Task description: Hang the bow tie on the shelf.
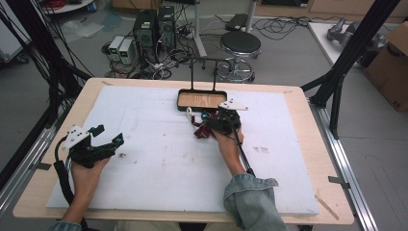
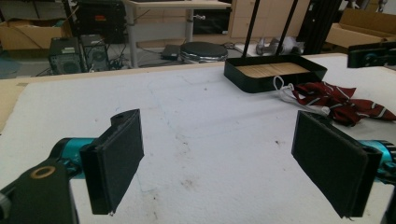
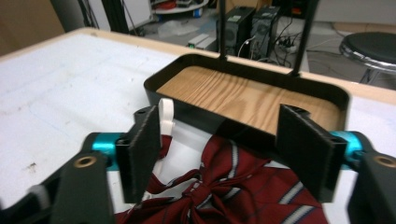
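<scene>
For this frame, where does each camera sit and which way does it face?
High view: above the person's side, looking forward and down on the table; both forearms and grippers show.
Left gripper view: rides the left gripper, looking across the table; its open jaws show.
Right gripper view: rides the right gripper, its jaws around the bow tie.
All share the tray.

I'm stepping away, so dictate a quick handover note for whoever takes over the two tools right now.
Right tool: jaws open, straddling the red striped bow tie; pads not pressing on it.
Left tool: open, nothing between the jaws, low over the white mat at its left side.
Bow tie lies on the mat just in front of the black tray, its white strap near the tray wall.
Tray holds nothing.
Done: right tool lined up over the tie.
Left: probably grip the tie, lift it, set it in the tray.
</scene>
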Demonstrator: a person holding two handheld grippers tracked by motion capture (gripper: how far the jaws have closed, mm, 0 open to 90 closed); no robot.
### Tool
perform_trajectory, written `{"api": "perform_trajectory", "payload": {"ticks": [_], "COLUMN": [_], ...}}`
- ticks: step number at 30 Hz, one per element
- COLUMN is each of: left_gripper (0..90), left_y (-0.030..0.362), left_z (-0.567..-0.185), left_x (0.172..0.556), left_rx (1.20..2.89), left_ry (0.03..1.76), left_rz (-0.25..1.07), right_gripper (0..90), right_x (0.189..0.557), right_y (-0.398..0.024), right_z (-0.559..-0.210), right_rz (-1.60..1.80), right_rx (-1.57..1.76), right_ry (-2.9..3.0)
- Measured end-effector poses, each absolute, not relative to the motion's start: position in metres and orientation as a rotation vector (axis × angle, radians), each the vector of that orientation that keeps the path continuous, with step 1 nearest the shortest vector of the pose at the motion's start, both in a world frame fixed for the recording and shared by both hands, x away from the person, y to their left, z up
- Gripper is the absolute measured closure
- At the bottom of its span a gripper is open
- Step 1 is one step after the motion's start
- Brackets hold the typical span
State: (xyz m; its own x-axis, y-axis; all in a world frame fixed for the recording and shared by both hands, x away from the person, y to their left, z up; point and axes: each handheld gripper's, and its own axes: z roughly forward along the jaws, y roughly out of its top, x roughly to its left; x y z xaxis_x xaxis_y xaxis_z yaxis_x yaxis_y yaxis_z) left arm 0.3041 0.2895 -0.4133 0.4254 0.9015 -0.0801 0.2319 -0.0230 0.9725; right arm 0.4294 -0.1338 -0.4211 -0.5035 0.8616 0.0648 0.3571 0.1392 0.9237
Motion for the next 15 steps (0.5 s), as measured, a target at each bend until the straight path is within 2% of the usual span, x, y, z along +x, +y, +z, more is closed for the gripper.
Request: {"api": "perform_trajectory", "payload": {"ticks": [9, 15], "left_gripper": [17.1, 17.1], "left_y": [0.291, 0.29], "left_z": [-0.413, -0.413], "left_x": [0.304, 0.305], "left_rx": [1.529, 1.533], "left_ry": [1.043, 1.043], "left_rz": [0.73, 0.733], "right_gripper": [44.9, 49.1], "right_x": [0.441, 0.444], "right_y": [-0.127, -0.128], "right_z": [-0.435, -0.441], "right_rz": [1.252, 1.22], "right_rx": [1.21, 1.261], "right_ry": [2.0, 2.047]}}
